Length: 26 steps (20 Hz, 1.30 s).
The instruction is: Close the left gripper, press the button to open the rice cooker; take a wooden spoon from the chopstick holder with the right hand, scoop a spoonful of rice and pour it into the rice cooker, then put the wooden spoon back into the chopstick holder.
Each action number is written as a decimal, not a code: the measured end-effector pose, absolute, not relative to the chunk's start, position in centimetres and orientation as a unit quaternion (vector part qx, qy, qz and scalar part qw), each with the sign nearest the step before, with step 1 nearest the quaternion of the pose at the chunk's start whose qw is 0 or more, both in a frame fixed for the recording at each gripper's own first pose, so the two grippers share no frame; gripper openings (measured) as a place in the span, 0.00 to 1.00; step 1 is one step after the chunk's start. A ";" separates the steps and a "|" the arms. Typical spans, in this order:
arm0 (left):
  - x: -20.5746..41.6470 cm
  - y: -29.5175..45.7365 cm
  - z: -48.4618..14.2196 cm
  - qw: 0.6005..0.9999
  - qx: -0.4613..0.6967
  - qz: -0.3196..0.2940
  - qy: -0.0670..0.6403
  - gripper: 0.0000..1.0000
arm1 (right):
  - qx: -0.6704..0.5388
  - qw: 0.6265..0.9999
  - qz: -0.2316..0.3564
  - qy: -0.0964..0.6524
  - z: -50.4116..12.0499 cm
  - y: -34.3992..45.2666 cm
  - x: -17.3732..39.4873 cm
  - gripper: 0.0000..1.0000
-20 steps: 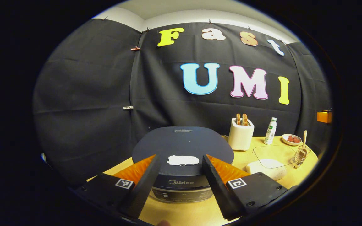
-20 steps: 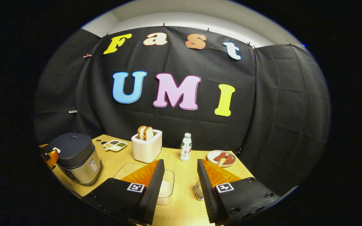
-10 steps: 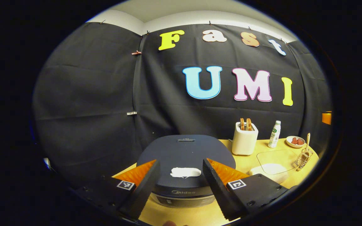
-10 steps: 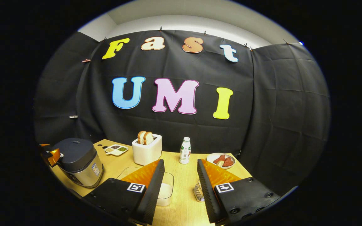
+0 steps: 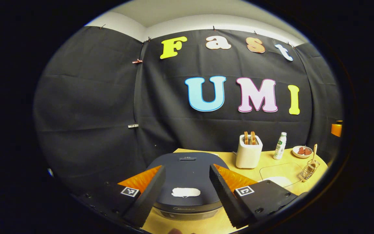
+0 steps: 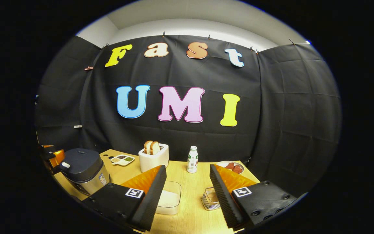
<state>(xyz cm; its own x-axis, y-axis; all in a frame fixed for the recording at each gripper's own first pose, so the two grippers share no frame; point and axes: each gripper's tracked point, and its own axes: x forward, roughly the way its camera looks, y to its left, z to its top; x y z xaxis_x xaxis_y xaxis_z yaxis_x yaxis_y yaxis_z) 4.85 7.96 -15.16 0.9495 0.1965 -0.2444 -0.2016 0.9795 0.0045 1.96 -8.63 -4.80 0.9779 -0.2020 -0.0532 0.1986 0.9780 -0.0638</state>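
Table (image 6: 187, 195): pale wood, set against the booth's black cloth wall.
Rice cooker (image 5: 187, 172): dark lid down, at the table's left end; its white button (image 5: 186, 192) sits at the lid's front edge.
Left gripper (image 5: 185, 185): fingers wide apart, above the lid, button between them, not touching.
Right gripper (image 6: 187, 191): fingers wide apart, holding nothing, over the table.
Toaster (image 6: 154, 157): two bread slices standing in it.
Rice box (image 6: 169, 201): clear, beside the right gripper's left finger.
Chopstick holder (image 5: 308, 166): wire, with the wooden spoon (image 5: 314, 152) standing in it.

Before me, a dark navy rice cooker (image 5: 187, 175) bears a white button (image 5: 186, 192). The counter (image 6: 190, 182) is pale yellow wood; the toaster (image 6: 154, 158) white.
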 end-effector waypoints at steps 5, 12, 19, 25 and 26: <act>4.5 5.0 -11.2 0.991 -0.002 0.092 0.102 0.92 | -0.028 0.995 -0.090 0.028 -4.4 -8.9 1.2 0.97; 2.5 0.1 -6.3 0.994 0.003 0.078 0.079 0.92 | -0.008 0.996 -0.084 0.020 -3.7 -10.4 0.1 0.98; 0.4 -4.9 -3.4 0.996 0.031 0.058 0.052 0.92 | 0.004 0.998 -0.068 0.017 -3.4 -11.3 -0.9 0.98; -0.1 -6.6 -3.0 0.997 0.022 0.058 0.053 0.96 | 0.007 0.998 -0.058 0.018 -3.4 -12.2 -1.1 0.98; -0.1 -6.8 -2.9 0.997 0.021 0.060 0.053 0.96 | 0.008 0.998 -0.057 0.017 -3.3 -12.3 -1.1 0.98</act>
